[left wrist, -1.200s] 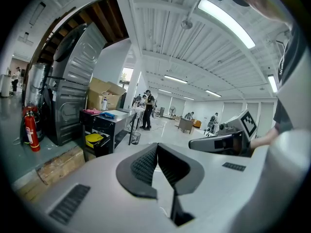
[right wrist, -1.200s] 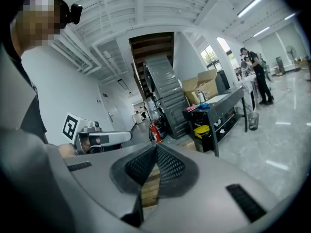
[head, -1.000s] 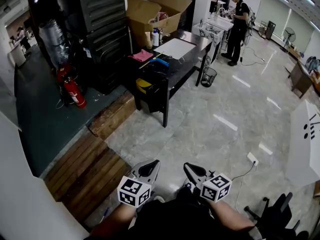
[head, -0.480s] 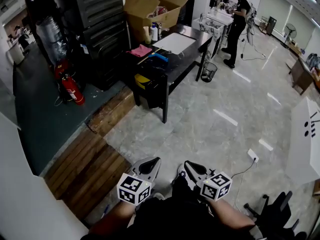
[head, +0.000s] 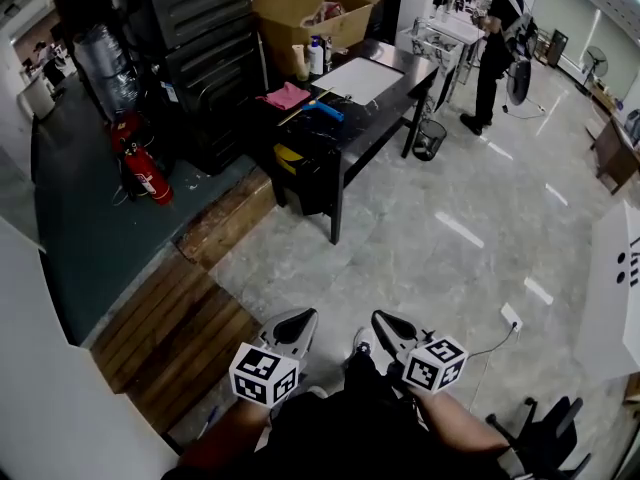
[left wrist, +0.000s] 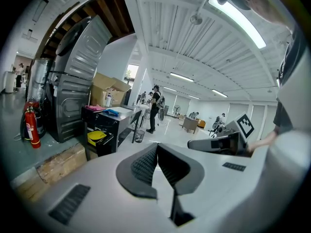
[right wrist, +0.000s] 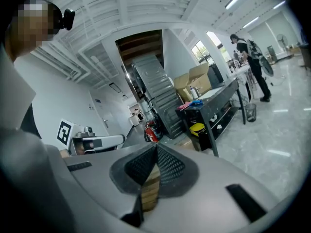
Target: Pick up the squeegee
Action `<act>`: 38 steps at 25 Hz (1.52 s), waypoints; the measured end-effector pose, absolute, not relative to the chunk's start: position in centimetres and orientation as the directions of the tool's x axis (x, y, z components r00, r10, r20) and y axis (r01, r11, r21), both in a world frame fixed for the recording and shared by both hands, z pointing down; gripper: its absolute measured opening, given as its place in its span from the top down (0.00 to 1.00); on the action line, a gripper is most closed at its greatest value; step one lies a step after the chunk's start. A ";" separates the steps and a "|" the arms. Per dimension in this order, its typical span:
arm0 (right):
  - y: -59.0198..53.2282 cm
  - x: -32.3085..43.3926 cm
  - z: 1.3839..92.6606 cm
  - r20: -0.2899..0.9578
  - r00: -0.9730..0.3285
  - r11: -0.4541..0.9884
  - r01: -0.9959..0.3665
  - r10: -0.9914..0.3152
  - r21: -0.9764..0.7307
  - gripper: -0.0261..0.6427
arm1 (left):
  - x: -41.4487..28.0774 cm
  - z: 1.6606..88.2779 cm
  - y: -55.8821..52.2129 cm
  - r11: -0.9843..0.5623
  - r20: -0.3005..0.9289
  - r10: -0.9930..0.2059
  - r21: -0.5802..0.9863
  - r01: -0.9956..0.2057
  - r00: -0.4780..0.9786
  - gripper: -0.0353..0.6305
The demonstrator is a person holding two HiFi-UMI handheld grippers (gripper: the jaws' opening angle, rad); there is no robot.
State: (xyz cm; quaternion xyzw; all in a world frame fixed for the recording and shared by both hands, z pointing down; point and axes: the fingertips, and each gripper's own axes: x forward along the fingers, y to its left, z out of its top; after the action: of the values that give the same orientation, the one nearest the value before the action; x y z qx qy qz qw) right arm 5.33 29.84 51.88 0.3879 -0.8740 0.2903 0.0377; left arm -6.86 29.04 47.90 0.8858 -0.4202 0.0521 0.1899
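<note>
head view: left gripper [head: 303,318] and right gripper [head: 384,322] held low, well apart from the black metal table [head: 352,134] bearing what looks like the blue-handled squeegee [head: 323,111]; approach step.
left gripper view: jaws pressed together, empty.
right gripper view: likewise clenched on nothing.
next move: close in on the table, spread one gripper's jaws.

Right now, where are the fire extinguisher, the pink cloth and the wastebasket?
fire extinguisher [head: 148,178]: head view, on its red body.
pink cloth [head: 287,96]: head view, on the cloth's middle.
wastebasket [head: 430,140]: head view, on its dark side wall.
</note>
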 end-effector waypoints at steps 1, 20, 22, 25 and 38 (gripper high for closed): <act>29.1 5.7 52.0 0.291 -0.696 0.527 -0.700 -0.657 -0.482 0.95 | -6.7 47.9 28.4 -0.572 0.254 -0.726 0.295 -0.766 0.639 0.92; 14.1 11.4 50.9 0.245 -0.720 0.540 -0.663 -0.649 -0.519 0.95 | -0.4 46.8 15.0 -0.558 0.273 -0.735 0.274 -0.783 0.620 0.92; 12.6 12.2 50.5 0.247 -0.723 0.550 -0.664 -0.645 -0.507 0.95 | 0.3 46.4 13.5 -0.549 0.267 -0.744 0.276 -0.789 0.612 0.92; 10.5 13.1 50.1 0.245 -0.729 0.570 -0.663 -0.639 -0.486 0.95 | 1.1 46.2 11.6 -0.533 0.260 -0.759 0.279 -0.799 0.597 0.92; 4.8 16.9 50.0 0.246 -0.763 0.624 -0.635 -0.597 -0.455 0.95 | 5.2 45.5 5.5 -0.513 0.247 -0.784 0.259 -0.819 0.569 0.92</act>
State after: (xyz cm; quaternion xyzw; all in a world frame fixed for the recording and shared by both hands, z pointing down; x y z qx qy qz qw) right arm 16.87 4.78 50.00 0.3422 -0.9005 0.2660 0.0354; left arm 5.17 5.51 45.53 0.8682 -0.4615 0.0493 0.1753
